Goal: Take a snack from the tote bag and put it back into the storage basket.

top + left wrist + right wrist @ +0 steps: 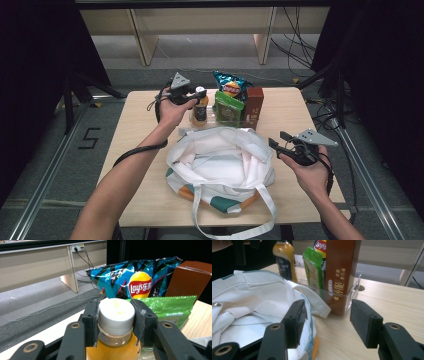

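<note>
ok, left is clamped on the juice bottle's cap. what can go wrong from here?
Likely risks:
1. The left gripper holds the juice bottle only at its white cap; the body may swing or slip once lifted.
2. The chip bag and green packet stand right beside it and could topple.
3. The tote bag mouth sags, so the bottle may catch its rim.

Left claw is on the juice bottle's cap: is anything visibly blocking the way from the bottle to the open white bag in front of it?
Nothing visible does. The left claw grips the juice bottle by its cap, and the white bag lies open just in front of it. The chips, green packet and brown box stand off to the bottle's side.
</note>
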{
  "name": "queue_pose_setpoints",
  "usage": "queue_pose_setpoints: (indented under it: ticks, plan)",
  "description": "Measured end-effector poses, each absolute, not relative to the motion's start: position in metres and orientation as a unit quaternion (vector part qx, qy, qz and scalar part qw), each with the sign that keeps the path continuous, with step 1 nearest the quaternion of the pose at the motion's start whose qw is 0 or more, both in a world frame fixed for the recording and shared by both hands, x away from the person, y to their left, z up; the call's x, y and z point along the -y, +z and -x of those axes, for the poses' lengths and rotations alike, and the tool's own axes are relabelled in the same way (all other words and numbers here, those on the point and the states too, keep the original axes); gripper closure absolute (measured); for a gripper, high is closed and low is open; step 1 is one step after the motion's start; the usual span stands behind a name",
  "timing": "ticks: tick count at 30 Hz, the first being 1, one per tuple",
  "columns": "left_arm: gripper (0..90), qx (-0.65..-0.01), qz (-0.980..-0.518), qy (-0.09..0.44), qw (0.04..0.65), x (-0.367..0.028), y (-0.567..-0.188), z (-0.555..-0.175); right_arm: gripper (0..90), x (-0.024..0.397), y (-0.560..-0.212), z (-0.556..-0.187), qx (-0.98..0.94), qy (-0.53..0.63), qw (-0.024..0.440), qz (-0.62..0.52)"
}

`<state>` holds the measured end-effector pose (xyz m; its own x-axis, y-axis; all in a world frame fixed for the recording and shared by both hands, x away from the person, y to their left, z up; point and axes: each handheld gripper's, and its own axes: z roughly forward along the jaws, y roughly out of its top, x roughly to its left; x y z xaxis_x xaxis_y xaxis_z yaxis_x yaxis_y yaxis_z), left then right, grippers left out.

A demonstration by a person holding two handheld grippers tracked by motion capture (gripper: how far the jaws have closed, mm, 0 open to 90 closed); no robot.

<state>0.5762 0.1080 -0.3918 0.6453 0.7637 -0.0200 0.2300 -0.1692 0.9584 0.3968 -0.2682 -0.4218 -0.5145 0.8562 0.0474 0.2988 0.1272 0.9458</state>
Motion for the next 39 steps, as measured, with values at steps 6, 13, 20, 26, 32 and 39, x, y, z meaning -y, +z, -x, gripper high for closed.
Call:
queue_pose_setpoints:
  ticks: [6,13,20,26,32,39]
  plan:
    - [58.5,-0.344,-0.728,0.243,0.541,-0.109,-0.396,-0.577,46.1,0.268,-0.422,-0.397,-0.706,0.515,0.258,-0.412]
    - [58.5,-0.349,-0.729,0.24,0.538,-0.109,-0.402,-0.577,46.1,0.268,-0.422,-0.397,-0.701,0.516,0.269,-0.411]
    - [58.5,-0.354,-0.731,0.235,0.534,-0.109,-0.408,-0.578,46.1,0.268,-0.422,-0.397,-0.701,0.517,0.27,-0.411]
    - [58.5,-0.355,-0.732,0.233,0.533,-0.108,-0.41,-0.578,46.1,0.269,-0.421,-0.396,-0.708,0.511,0.26,-0.412]
    - [58.3,-0.36,-0.731,0.231,0.531,-0.11,-0.41,-0.579,46.1,0.268,-0.422,-0.397,-0.708,0.515,0.256,-0.41]
    - [58.0,-0.364,-0.732,0.229,0.529,-0.111,-0.41,-0.581,46.1,0.266,-0.421,-0.395,-0.706,0.515,0.246,-0.42]
